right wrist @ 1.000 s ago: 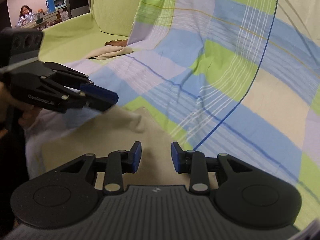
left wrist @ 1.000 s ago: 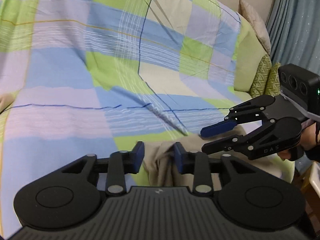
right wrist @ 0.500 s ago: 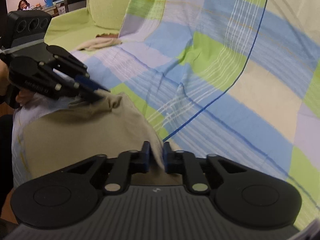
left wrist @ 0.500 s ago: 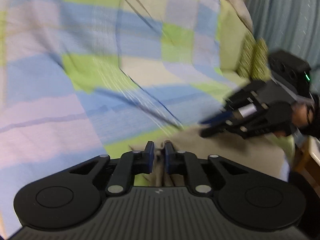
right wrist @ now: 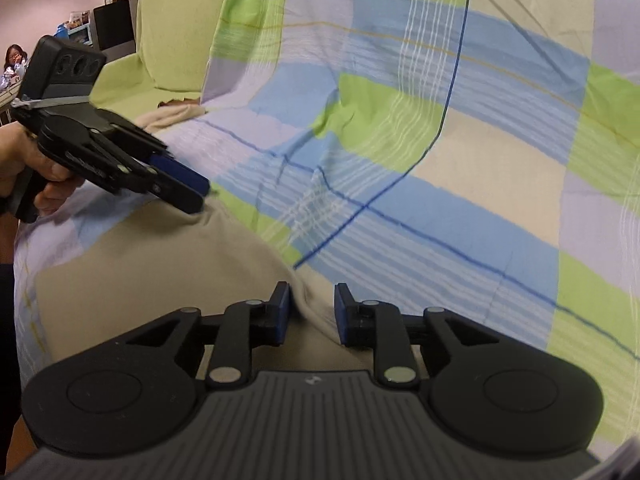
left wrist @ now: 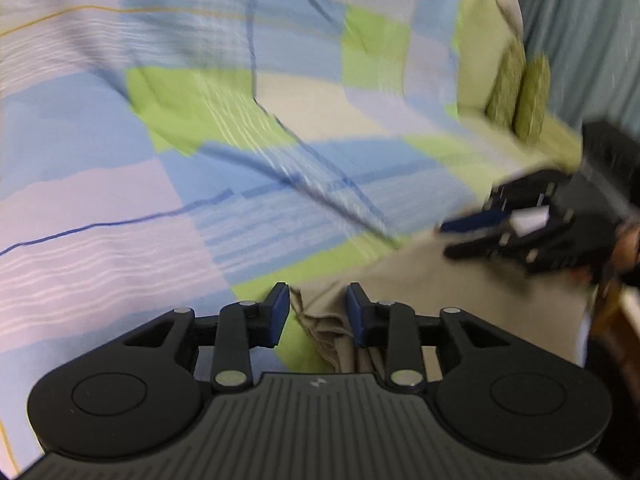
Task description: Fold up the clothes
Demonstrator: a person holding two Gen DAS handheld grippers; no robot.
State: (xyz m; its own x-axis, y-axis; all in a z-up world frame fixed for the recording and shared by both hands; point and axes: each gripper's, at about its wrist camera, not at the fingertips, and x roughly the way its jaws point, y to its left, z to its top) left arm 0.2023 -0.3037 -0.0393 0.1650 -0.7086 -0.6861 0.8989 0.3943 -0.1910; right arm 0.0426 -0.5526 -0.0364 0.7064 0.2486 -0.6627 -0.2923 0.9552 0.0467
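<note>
A beige garment [left wrist: 424, 280] lies on the checked blue, green and lilac sheet [left wrist: 160, 168], with its folded layers bunched at the near edge. My left gripper [left wrist: 318, 312] is open, and the garment's folded edge sits loosely between its fingers. The right gripper [left wrist: 472, 232] shows blurred at the garment's far right corner. In the right wrist view the beige garment [right wrist: 160, 272] spreads to the left over the sheet [right wrist: 440, 208]. My right gripper [right wrist: 311, 312] is open over the garment's edge. The left gripper [right wrist: 180, 188] rests at the garment's far corner, held by a hand [right wrist: 24, 160].
The sheet drapes over a green sofa [right wrist: 172, 40]. Two patterned cushions [left wrist: 516, 92] and a grey-blue curtain [left wrist: 580, 40] stand at the right. Another pale cloth [right wrist: 176, 114] lies further along the seat. A person [right wrist: 12, 60] sits far back beside a black cabinet [right wrist: 114, 24].
Both grippers closed on the beige garment half a second ago and have since opened. The garment, lifted then, now lies flatter on the sheet.
</note>
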